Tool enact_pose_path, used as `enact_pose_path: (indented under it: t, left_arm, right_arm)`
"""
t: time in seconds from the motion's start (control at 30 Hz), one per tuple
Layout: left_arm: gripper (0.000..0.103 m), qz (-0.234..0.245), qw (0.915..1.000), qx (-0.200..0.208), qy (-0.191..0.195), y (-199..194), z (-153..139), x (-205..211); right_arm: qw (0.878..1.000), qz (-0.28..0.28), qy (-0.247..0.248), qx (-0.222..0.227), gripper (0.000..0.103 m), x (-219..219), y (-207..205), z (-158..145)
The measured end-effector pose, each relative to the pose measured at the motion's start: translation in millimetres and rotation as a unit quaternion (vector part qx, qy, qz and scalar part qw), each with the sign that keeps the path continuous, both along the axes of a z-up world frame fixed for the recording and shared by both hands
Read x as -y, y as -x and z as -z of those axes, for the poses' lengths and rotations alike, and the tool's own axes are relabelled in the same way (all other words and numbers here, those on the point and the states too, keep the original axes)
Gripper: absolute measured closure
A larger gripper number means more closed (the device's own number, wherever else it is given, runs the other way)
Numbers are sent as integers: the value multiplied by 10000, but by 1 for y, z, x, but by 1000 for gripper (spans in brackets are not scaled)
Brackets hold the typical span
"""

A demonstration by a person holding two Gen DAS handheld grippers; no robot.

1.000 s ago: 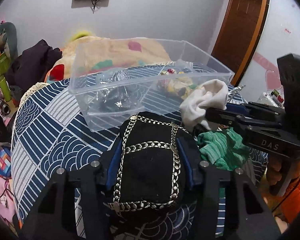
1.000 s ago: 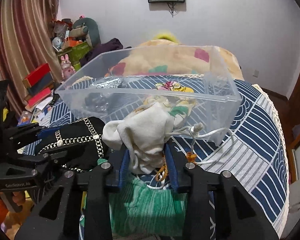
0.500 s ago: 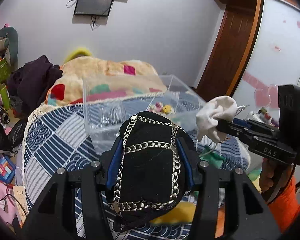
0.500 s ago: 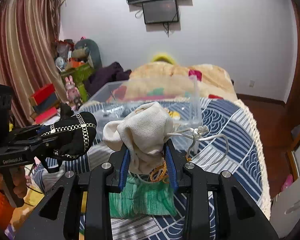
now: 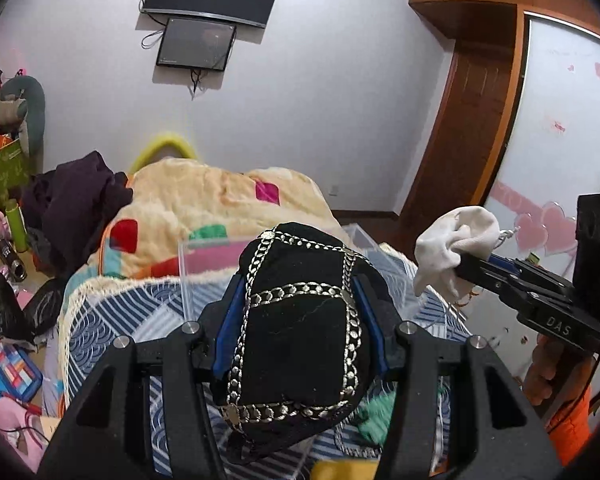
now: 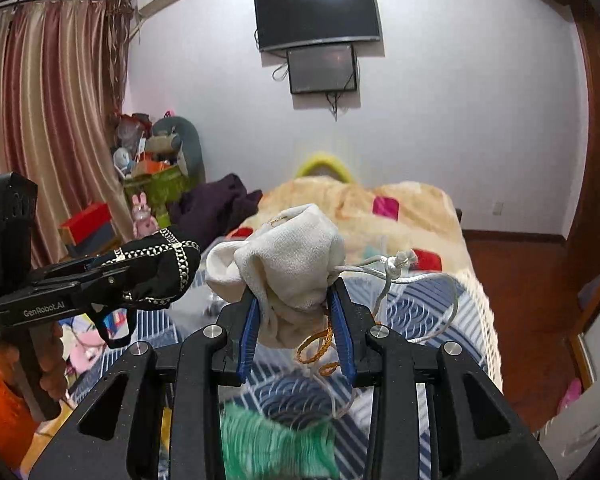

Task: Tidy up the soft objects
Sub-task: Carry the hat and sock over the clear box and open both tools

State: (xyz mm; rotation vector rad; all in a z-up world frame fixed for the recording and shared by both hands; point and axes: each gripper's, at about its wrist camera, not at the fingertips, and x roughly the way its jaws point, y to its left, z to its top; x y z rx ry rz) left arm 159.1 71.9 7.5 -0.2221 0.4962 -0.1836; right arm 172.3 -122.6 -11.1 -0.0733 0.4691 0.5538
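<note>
Now our left tool [image 5: 300,312] is clamped on the black chain-trimmed pouch [image 5: 300,320], raised above the bed [image 5: 100,320]; our right tool [image 6: 296,320] grips the white drawstring bag [image 6: 292,264], its cord [image 6: 400,276] dangling rightward.

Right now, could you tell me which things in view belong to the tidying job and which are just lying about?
Part of the job:
- black chain-trimmed pouch in left gripper
- white drawstring pouch in right gripper
- green knit item on the bed
- clear plastic bin

Lying about:
- patchwork blanket
- dark clothes pile
- wall TV
</note>
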Motion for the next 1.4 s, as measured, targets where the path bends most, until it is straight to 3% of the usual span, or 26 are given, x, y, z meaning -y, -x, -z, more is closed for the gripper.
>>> enact_pose_path:
  t: [0.23,0.6,0.83,0.9,1.1,1.23,1.3,1.4]
  left_arm:
    - [51,-80,9996,-250,112,-42,9,-9]
    - [51,-18,9961,-861,-213,-86,59,7]
    - [50,-30,9928,-1199,-61,-105,78,3]
    - [47,8,9924,-1233,-29,-105,77,3]
    - [40,43,9924,-1229,103,-97,67,-2]
    - [34,1,9946,-1033,-127,-81,51,0]
    - [30,-20,9956,-897,-278,-69,43,1]
    - [21,-36,9961,-728,-495,-47,34,5]
  right_arm:
    - [9999,63,114,-79,73,-20,-26,4]
    - [9942,58,764,-750,72,-45,-63,51]
    - [9889,49,929,-1156,70,-44,-78,67]
    - [9889,83,1000,-1094,69,-45,-78,65]
    - [9894,-1,1015,-1038,56,-44,-69,57]
    - [9913,-13,1015,-840,53,-40,-59,46]
    - [9927,-2,983,-701,42,-36,-52,39]
    - [9948,11,894,-482,35,-28,-37,27]
